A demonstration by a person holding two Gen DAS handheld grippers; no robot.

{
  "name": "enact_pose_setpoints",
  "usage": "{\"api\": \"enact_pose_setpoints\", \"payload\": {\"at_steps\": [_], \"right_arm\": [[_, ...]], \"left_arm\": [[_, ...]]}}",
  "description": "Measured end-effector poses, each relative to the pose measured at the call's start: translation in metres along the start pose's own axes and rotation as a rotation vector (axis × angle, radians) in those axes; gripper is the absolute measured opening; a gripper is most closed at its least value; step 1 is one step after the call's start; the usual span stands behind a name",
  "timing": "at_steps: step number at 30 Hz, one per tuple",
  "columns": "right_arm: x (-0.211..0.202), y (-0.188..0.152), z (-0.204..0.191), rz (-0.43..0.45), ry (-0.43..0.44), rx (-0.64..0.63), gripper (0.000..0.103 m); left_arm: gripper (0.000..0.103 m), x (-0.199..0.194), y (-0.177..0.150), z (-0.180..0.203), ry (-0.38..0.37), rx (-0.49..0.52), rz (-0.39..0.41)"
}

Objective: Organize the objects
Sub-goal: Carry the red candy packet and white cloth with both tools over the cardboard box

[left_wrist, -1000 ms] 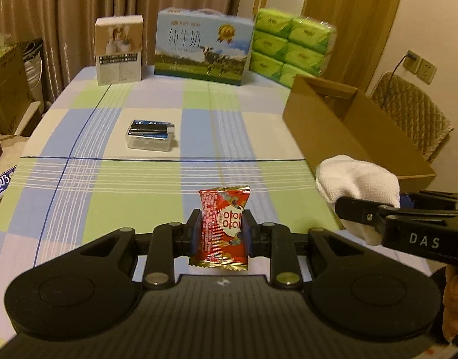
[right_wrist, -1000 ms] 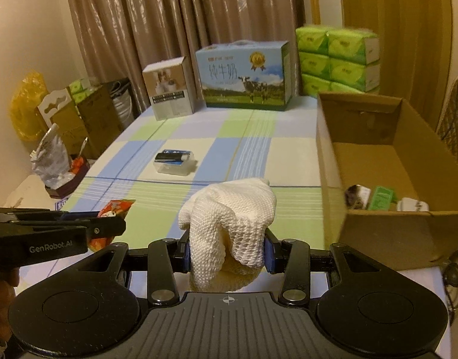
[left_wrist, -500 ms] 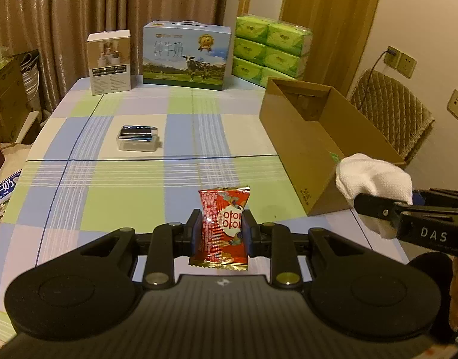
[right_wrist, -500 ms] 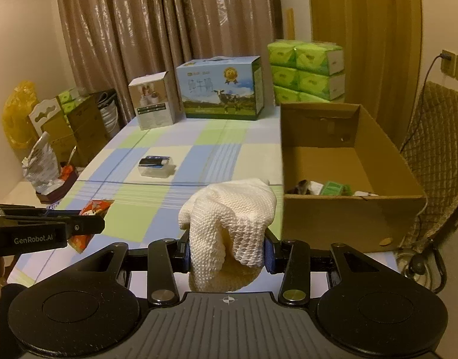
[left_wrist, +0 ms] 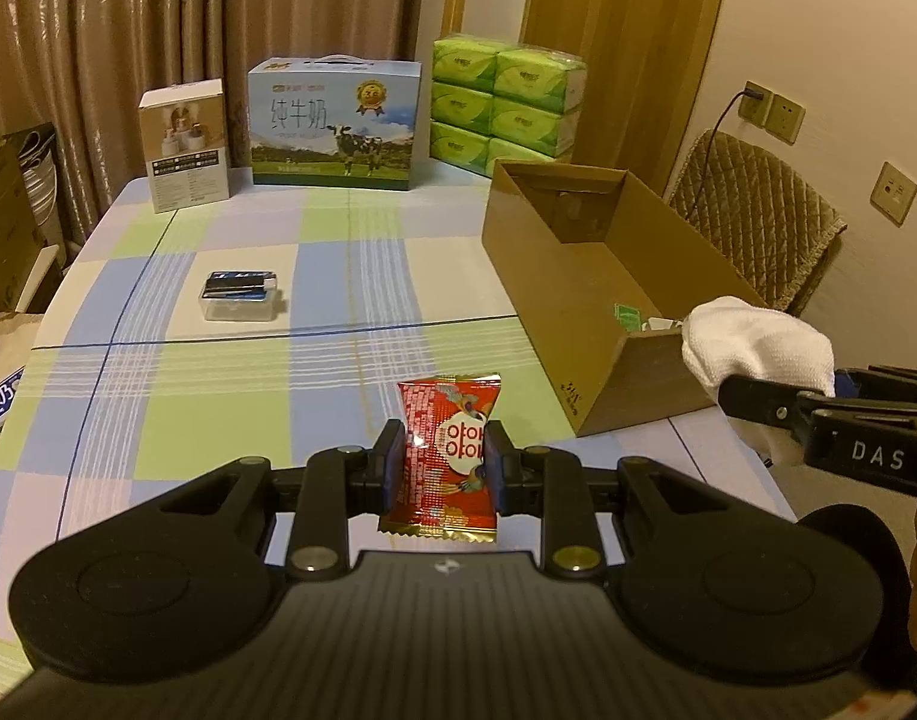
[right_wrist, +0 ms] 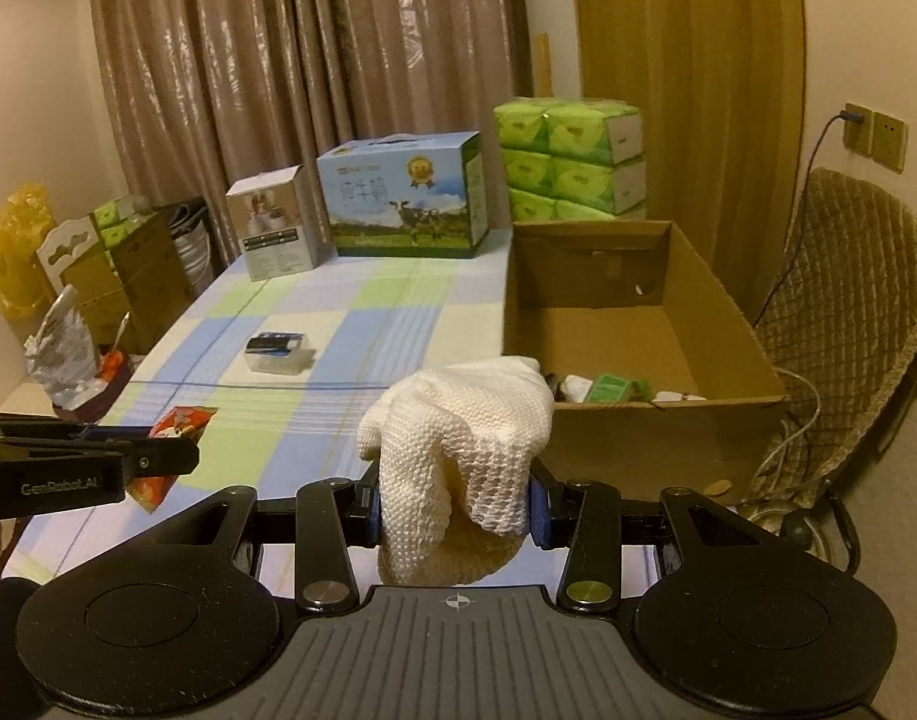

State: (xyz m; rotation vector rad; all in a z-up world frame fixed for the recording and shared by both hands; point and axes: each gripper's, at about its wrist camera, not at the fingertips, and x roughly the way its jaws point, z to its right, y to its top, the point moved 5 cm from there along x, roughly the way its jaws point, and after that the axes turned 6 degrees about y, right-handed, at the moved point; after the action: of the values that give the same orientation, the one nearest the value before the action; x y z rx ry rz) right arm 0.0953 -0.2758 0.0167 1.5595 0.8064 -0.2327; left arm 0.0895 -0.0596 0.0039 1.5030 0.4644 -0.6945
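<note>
My left gripper (left_wrist: 445,461) is shut on a red snack packet (left_wrist: 447,450), held upright above the checked tablecloth (left_wrist: 158,396). My right gripper (right_wrist: 455,501) is shut on a white knitted cloth (right_wrist: 458,438), which droops over its fingers. An open cardboard box (right_wrist: 638,426) stands at the table's right side, with a few small items, one of them green (right_wrist: 608,387), lying inside at its near end. In the left wrist view the cloth (left_wrist: 758,348) hangs beside the box's near corner (left_wrist: 626,384). A small clear case with a dark insert (left_wrist: 239,297) lies on the table at mid left.
At the table's far end stand a small white carton (left_wrist: 185,144), a blue milk box (left_wrist: 332,123) and stacked green tissue packs (left_wrist: 506,102). A quilted chair (right_wrist: 848,324) sits right of the box. Boxes and bags (right_wrist: 98,276) crowd the floor on the left.
Both grippers have pulled back and risen, each keeping its hold. The cardboard box and the far table now show more fully, and the box's inside has come into view.
</note>
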Motion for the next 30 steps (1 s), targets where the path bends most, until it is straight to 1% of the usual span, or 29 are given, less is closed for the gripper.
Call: {"api": "enact_pose_setpoints", "payload": {"at_steps": [5, 11, 24, 30], "right_arm": [[-0.006, 0.000, 0.016, 0.002, -0.015, 0.021, 0.040], [-0.017, 0.004, 0.036, 0.017, -0.046, 0.040, 0.040], [-0.028, 0.024, 0.083, 0.050, -0.115, 0.057, 0.040], [-0.026, 0.027, 0.098, 0.047, -0.129, 0.061, 0.040]], "left_arm": [[0.023, 0.001, 0.002, 0.010, -0.013, 0.013, -0.001], [0.023, 0.008, 0.010, 0.027, -0.052, 0.021, -0.003], [0.023, 0.028, 0.038, 0.087, -0.123, 0.087, 0.008], [0.023, 0.038, 0.049, 0.106, -0.142, 0.105, 0.008]]}}
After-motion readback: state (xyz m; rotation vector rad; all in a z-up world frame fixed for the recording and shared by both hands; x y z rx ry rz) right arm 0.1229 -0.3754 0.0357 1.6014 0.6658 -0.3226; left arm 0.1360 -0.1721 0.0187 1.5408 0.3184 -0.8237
